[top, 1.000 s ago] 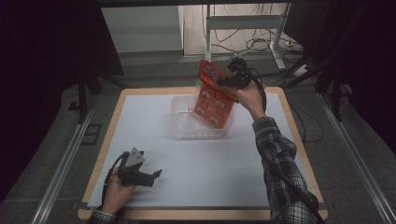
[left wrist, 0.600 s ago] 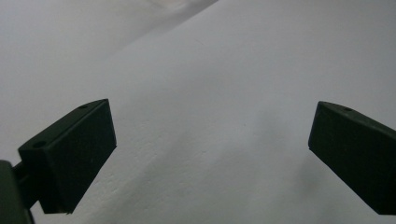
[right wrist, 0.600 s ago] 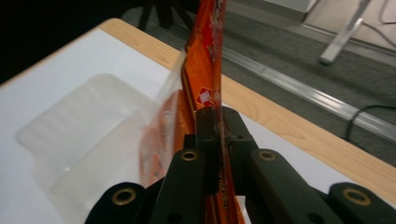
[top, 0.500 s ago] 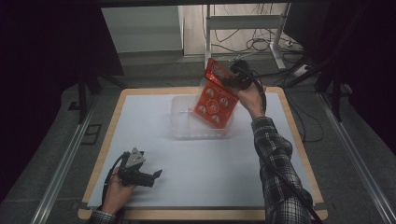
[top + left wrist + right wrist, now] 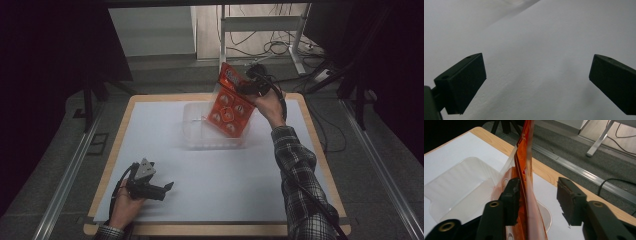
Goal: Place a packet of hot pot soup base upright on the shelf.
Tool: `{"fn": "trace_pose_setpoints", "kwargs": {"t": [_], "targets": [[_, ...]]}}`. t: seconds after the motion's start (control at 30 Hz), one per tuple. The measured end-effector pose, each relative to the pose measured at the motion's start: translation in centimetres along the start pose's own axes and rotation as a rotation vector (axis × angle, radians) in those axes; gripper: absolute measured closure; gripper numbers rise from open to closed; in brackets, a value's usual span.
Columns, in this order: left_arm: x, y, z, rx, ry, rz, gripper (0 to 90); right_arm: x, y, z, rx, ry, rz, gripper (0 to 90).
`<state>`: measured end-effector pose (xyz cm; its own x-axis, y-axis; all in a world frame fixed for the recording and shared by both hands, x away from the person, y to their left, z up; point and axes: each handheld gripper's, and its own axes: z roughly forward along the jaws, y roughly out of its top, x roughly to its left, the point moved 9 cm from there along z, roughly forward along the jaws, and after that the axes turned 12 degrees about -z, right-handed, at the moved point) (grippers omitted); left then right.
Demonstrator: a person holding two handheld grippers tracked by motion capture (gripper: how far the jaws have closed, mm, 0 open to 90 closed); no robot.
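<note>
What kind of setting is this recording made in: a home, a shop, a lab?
Most likely a lab or recording rig rather than a home. A wood-edged table with a white sheet stands between dark screens, metal rails run along the grey floor, and loose cables trail round a metal stand behind.

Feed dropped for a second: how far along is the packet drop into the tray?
Done: the orange packet is carried over the clear tray. In hand: the right gripper has just been opening, packet between its jaws, one pad clear. Left: it settling flat. The left gripper rests open.

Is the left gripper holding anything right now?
No, the left gripper has its jaws wide apart with just the white table cover between them.
</note>
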<state>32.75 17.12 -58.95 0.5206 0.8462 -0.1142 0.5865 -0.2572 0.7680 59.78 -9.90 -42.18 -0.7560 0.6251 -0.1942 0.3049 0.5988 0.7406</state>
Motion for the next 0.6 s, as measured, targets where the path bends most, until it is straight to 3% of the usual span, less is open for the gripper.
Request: {"fn": "trace_pose_setpoints", "kwargs": {"t": [0.27, 0.6], "targets": [[0.0, 0.0, 0.0, -0.002, 0.000, -0.001, 0.6, 0.0, 0.4, -0.8, -0.014, -0.018, -0.035, 34.3], [0.0, 0.0, -0.1, -0.004, 0.002, -0.003, 0.6, 0.1, 0.3, -1.5, -0.002, -0.023, -0.055, 25.3]]}}
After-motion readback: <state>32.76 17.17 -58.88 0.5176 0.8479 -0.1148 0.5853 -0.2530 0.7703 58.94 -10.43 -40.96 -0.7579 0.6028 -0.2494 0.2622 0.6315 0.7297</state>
